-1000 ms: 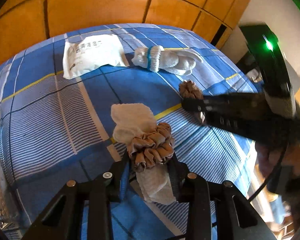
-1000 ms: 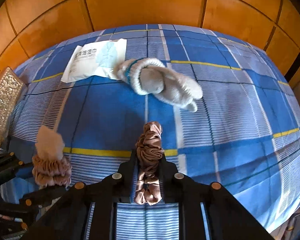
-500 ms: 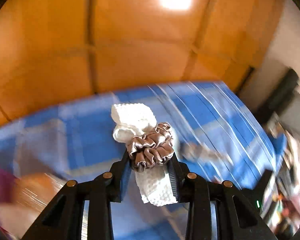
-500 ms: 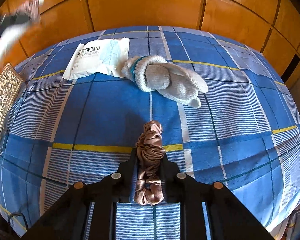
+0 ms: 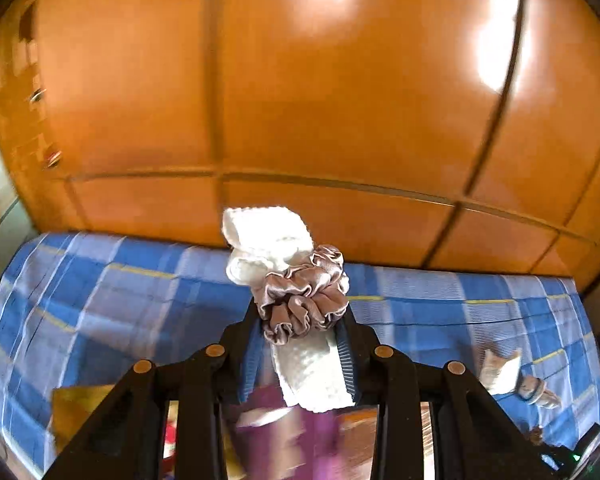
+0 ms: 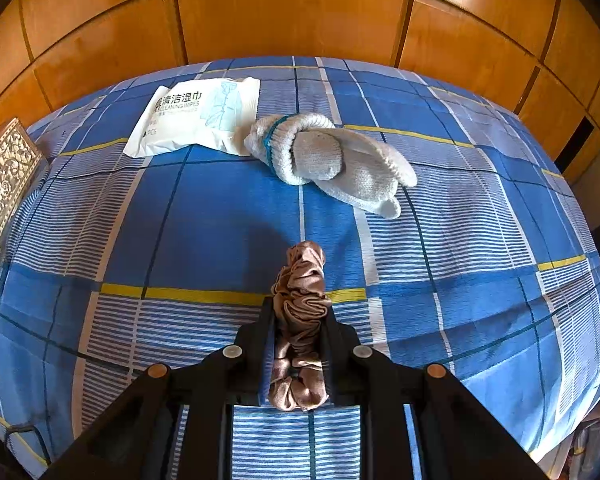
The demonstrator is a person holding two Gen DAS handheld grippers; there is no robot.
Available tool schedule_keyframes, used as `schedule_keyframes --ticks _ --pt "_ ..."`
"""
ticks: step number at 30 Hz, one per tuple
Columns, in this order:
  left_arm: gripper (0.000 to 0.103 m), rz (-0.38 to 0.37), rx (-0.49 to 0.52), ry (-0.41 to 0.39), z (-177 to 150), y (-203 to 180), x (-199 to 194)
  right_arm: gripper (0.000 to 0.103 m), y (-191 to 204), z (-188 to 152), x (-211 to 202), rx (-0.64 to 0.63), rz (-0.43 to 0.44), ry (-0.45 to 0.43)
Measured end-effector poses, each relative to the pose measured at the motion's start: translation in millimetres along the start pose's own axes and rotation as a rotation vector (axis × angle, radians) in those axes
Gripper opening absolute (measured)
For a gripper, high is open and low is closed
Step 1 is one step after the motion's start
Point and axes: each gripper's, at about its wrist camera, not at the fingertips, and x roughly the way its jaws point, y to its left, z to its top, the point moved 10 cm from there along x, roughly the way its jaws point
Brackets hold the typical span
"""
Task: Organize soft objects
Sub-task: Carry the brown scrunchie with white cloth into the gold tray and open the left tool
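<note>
Clearly, the only container you can see well is the ornate patterned box (image 6: 2,200) at the left edge of the right wrist view, standing on the blue checked bedsheet (image 6: 220,220); what is inside it you cannot tell from here. In the left wrist view something gold and purple lies blurred under the gripper, too smeared to name. Your left gripper (image 5: 302,316) is closed on a white cloth roll (image 5: 300,352) that wears a taupe scrunchie (image 5: 306,296) around its middle; the roll stands up between the jaws, its top end rising past the fingertips toward the orange wooden panels (image 5: 300,100). Your right gripper (image 6: 300,312) has its jaws almost together, pinching a second brown scrunchie (image 6: 300,320) edge-on, held just above the sheet. Farther on the bed lie a grey knitted glove bundle (image 6: 328,160) with a teal band and, touching its left end, a white pack of cleaning wipes (image 6: 196,120). Compared with one second ago, your left gripper has risen and turned away from the middle of the bed: then it looked down at the sheet, the glove and the wipes, now mostly at the panels, with the same cloth roll in its grip. Your right gripper shows almost the same view as before.
</note>
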Motion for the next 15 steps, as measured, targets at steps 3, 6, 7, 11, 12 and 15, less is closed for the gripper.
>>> schedule_keyframes --ticks 3,6,7,11,12,15 --pt "0.034 0.027 -0.045 -0.015 -18 44 -15 0.020 1 -1 0 0.007 -0.012 -0.008" --pt "0.035 0.033 -0.122 -0.011 -48 89 -29 0.020 1 -2 -1 0.007 -0.030 -0.013" --pt "0.035 0.034 -0.143 -0.011 -57 101 -32 0.020 2 -2 -1 0.008 -0.035 -0.014" --pt "0.035 0.049 -0.256 0.000 -105 153 -50 0.020 3 -2 -1 0.010 -0.060 -0.021" --pt "0.035 0.055 -0.283 0.007 -118 165 -53 0.020 4 -3 -2 0.011 -0.065 -0.023" --pt "0.035 0.090 -0.347 0.036 -160 199 -60 0.019 6 -4 -3 0.018 -0.084 -0.025"
